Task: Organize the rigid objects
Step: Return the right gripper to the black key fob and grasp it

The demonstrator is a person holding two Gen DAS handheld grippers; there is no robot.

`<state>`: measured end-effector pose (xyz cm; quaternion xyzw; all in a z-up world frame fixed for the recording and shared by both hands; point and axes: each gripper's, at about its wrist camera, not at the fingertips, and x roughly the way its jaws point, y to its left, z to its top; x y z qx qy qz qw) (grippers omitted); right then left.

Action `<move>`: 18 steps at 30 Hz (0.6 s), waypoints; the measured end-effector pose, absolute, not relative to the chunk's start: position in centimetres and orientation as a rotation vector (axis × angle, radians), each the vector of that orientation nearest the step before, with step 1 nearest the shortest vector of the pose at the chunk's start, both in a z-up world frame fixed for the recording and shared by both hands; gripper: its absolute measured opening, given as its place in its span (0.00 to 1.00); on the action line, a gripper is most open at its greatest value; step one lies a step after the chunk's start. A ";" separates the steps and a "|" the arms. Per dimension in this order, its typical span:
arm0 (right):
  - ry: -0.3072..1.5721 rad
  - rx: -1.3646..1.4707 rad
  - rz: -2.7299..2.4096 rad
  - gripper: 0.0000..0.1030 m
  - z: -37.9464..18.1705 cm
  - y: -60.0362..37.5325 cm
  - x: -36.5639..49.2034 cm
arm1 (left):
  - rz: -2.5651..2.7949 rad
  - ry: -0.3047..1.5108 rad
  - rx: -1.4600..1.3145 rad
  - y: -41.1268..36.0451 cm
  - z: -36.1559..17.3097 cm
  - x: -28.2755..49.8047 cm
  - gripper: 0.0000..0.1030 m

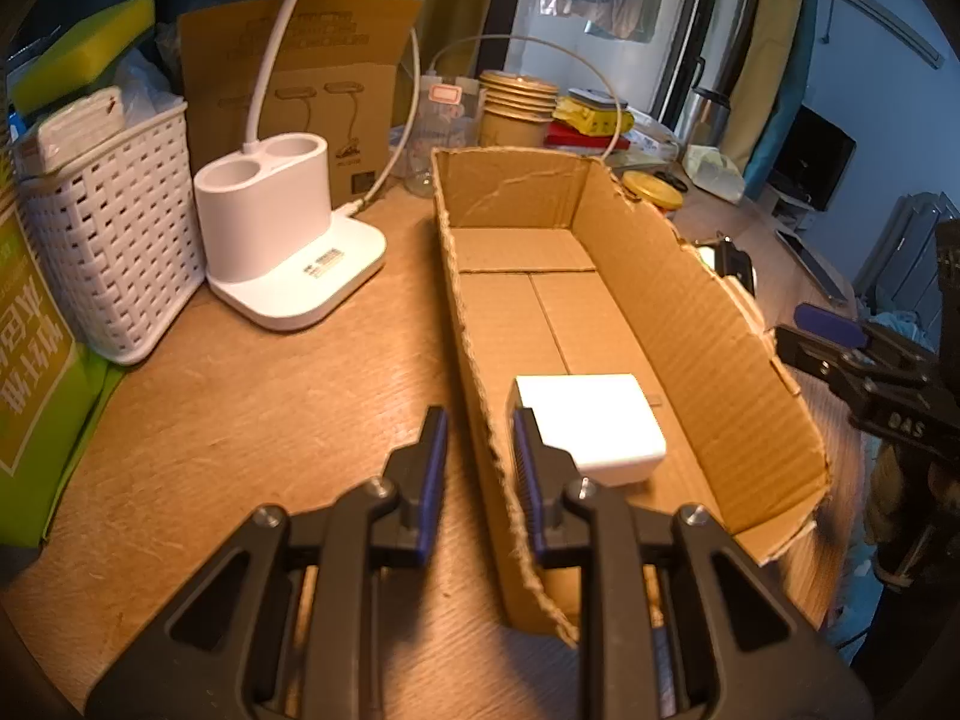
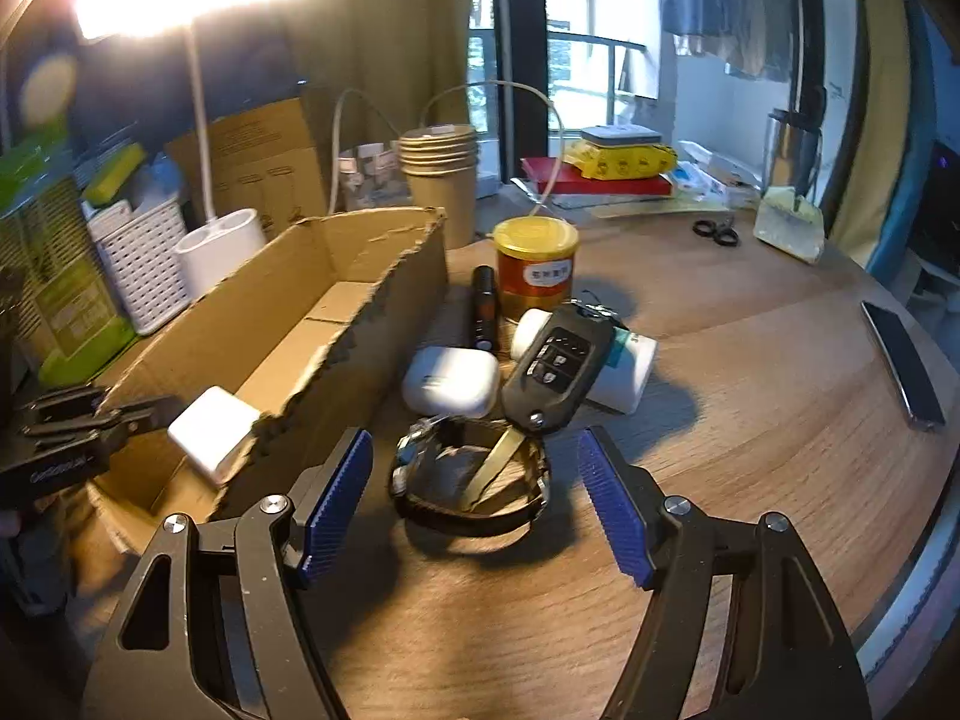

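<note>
Warm lamplight falls across a wooden desk (image 2: 750,372) crowded with a white woven basket (image 1: 114,252), a white lamp base (image 1: 282,228), stacked paper cups (image 2: 441,174) and a yellow-lidded jar (image 2: 536,267). Across the middle lies a long, open cardboard box (image 1: 690,324) with torn edges. Angled downward, the left gripper (image 1: 480,468) straddles the box's near-left wall (image 1: 486,420): one blue-padded finger stands outside it and the other inside, the jaws clamped tight on the cardboard edge. A white charger block (image 1: 591,432) rests on the box floor just beside the inner finger. Tilted down as well, the right gripper (image 2: 474,498) hangs over a cluster of small things outside the box, its jaws spread wide and gripping nothing. Between its blue pads (image 2: 336,498) lies a wristwatch (image 2: 468,480) on the desk, not touched by either pad. Just beyond the watch sit a black car key (image 2: 555,366), a white earbud case (image 2: 451,381), a black pen-shaped device (image 2: 483,312) and a white tube (image 2: 624,372) partly under the key. A phone (image 2: 903,369) lies well apart near the desk's right edge.
</note>
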<state>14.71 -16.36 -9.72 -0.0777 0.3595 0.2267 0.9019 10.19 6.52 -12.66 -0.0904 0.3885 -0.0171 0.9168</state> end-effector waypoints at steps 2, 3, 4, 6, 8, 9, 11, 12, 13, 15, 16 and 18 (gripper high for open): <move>0.743 -0.161 0.448 0.72 -10.0 -16.5 15.4 | -0.035 0.799 -0.186 6.5 -12.7 10.2 0.22; 0.743 -0.161 0.432 0.72 -10.2 -16.5 15.8 | -0.035 0.799 -0.186 6.5 -12.7 10.2 0.22; 0.743 -0.158 0.424 0.72 -10.3 -16.6 16.0 | -0.036 0.799 -0.186 6.5 -12.7 10.2 0.22; 0.744 -0.155 0.401 0.72 -10.6 -16.7 16.8 | -0.035 0.799 -0.185 6.5 -12.7 10.2 0.22; 0.745 -0.154 0.385 0.72 -10.8 -16.6 17.4 | -0.035 0.800 -0.186 6.5 -12.7 10.2 0.22; 0.746 -0.152 0.383 0.72 -10.9 -16.5 17.7 | -0.036 0.800 -0.186 6.5 -12.7 10.2 0.22; 0.753 -0.153 0.382 0.72 -11.2 -16.3 18.2 | -0.037 0.801 -0.187 6.5 -12.7 10.2 0.22; 0.756 -0.152 0.379 0.72 -11.3 -16.3 18.5 | -0.037 0.801 -0.188 6.4 -12.7 10.1 0.22; 0.757 -0.150 0.374 0.72 -11.5 -16.3 18.8 | -0.037 0.801 -0.188 6.4 -12.7 10.1 0.22; 0.757 -0.151 0.364 0.72 -11.5 -16.2 19.2 | -0.037 0.801 -0.188 6.4 -12.7 10.2 0.22; 0.756 -0.154 0.355 0.72 -11.5 -16.1 19.5 | -0.037 0.801 -0.189 6.4 -12.7 10.2 0.22; 0.758 -0.160 0.334 0.69 -11.5 -16.1 19.9 | -0.037 0.801 -0.188 6.4 -12.7 10.2 0.22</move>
